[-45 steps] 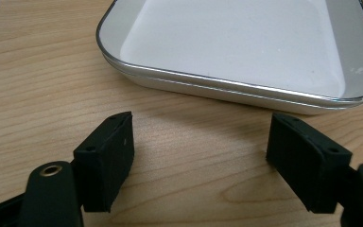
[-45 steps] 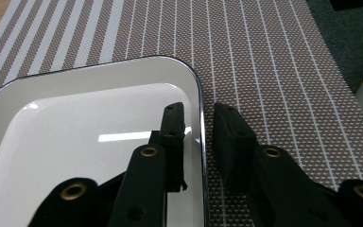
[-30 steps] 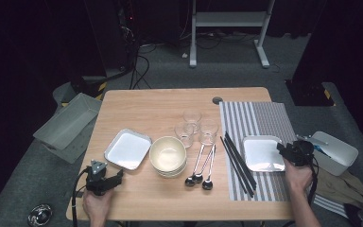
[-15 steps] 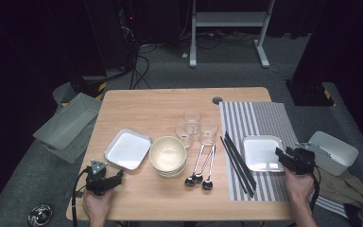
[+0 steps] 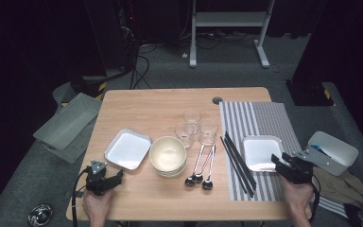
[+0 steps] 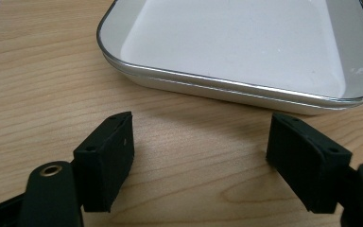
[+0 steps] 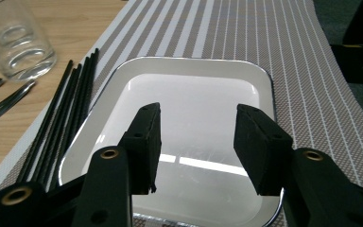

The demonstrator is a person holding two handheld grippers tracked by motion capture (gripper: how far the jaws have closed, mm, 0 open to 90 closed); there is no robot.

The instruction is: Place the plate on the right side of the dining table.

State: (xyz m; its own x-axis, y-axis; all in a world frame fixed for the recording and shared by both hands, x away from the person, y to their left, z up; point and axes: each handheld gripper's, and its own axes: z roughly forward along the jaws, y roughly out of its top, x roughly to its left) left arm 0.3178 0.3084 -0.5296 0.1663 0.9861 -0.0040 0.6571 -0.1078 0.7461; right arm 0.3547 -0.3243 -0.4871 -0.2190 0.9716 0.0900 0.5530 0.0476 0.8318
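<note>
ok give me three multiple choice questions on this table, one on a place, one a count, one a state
1. Where does the right tray lie?
A on the striped mat
B in the bowl
C on the floor

2. How many spoons lie by the bowl?
A one
B three
C five

3. How are the right tongs?
A shut on a glass
B open, holding nothing
C shut on a spoon

Answers:
1 A, stripes show all round the tray.
2 B, three spoon heads lie side by side.
3 B, a gap shows between the jaws over the tray.
</note>
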